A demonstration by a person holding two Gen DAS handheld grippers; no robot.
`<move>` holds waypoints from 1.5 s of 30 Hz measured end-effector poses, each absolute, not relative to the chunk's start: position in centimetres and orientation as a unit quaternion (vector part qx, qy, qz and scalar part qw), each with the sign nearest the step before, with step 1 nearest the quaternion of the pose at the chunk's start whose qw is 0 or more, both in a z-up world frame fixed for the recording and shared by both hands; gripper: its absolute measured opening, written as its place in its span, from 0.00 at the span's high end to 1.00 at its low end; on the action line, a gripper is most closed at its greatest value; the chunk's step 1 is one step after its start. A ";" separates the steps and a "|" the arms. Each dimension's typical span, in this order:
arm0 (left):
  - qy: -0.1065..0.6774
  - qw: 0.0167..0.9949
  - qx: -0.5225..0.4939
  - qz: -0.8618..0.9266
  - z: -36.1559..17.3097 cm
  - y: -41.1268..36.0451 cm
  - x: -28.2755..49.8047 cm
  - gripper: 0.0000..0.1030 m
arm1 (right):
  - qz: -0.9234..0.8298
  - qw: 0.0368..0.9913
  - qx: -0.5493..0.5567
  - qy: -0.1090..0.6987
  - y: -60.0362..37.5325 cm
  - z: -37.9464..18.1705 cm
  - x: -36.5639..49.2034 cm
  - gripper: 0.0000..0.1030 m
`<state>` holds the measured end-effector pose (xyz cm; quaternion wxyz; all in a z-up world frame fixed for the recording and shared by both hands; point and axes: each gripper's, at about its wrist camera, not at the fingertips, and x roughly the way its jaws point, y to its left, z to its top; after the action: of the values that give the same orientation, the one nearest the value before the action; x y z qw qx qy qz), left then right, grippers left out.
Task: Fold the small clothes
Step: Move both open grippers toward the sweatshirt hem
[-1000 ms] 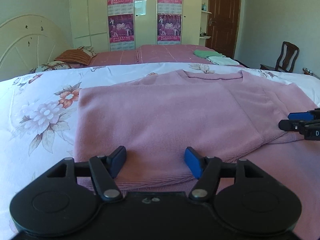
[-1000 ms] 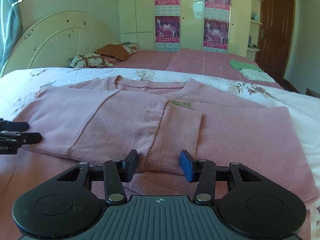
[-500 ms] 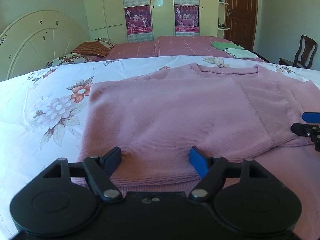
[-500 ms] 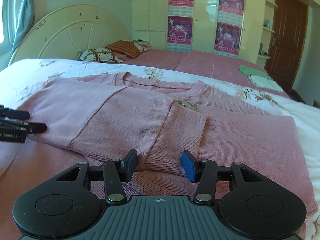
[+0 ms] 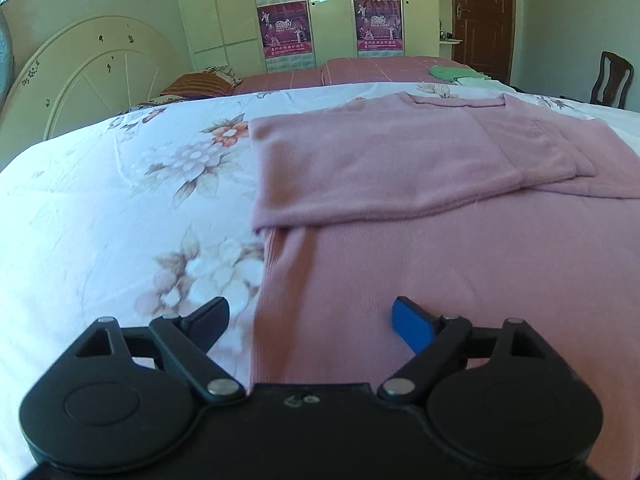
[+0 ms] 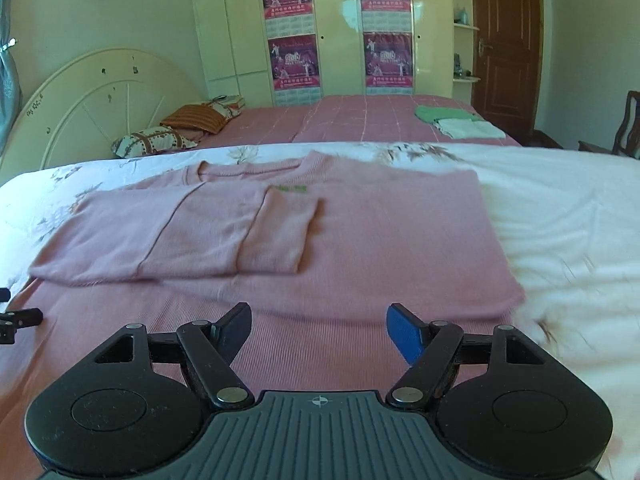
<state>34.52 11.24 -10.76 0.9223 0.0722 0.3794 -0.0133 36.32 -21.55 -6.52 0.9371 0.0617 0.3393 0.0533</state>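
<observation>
The pink knitted sweater (image 6: 360, 248) lies flat on the white floral bedspread (image 5: 100, 208), collar toward its far edge, sleeves folded across the body, with folded green and white clothes (image 6: 452, 120) on the pink checked bed (image 6: 340, 120) behind.

Pink sweater (image 5: 400, 168) on white floral-print sheet (image 5: 120, 220).

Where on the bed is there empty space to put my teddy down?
Two bare patches of flowered sheet: a wide one left of the pink sweater, running toward the headboard, and another right of the sweater. The middle is crowded with the sweater. The far pink bed holds pillows and folded clothes, bare between.
</observation>
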 end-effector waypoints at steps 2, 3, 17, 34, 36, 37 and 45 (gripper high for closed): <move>0.383 0.922 0.057 -0.016 -10.7 12.4 31.9 0.22 | 0.048 0.936 0.063 0.344 -21.9 -6.1 34.0 0.28; 0.388 0.920 0.047 -0.017 -10.7 12.9 30.7 0.25 | 0.048 0.935 0.068 0.345 -22.1 -6.0 32.5 0.28; 0.403 0.914 0.036 -0.014 -10.1 12.4 19.6 0.25 | -0.020 0.910 0.149 0.386 -26.3 -4.6 16.2 0.28; 0.425 0.860 -0.258 -0.115 -10.6 19.7 15.1 0.42 | -0.011 0.843 0.373 0.387 -33.9 -6.1 9.1 0.29; 0.426 0.852 -0.283 -0.117 -10.9 20.5 15.6 0.47 | -0.001 0.841 0.381 0.385 -34.1 -6.5 9.3 0.29; 0.424 0.851 -0.287 -0.117 -11.1 20.7 16.0 0.51 | 0.005 0.840 0.388 0.380 -34.3 -6.6 9.4 0.29; 0.421 0.832 -0.320 -0.165 -11.8 20.6 20.5 0.28 | 0.037 0.825 0.427 0.368 -36.3 -7.4 12.1 0.29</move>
<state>20.55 20.64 -11.80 0.8323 -0.3201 0.4215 -0.1647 12.07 -36.33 -7.41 0.8251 0.4272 0.3678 0.0369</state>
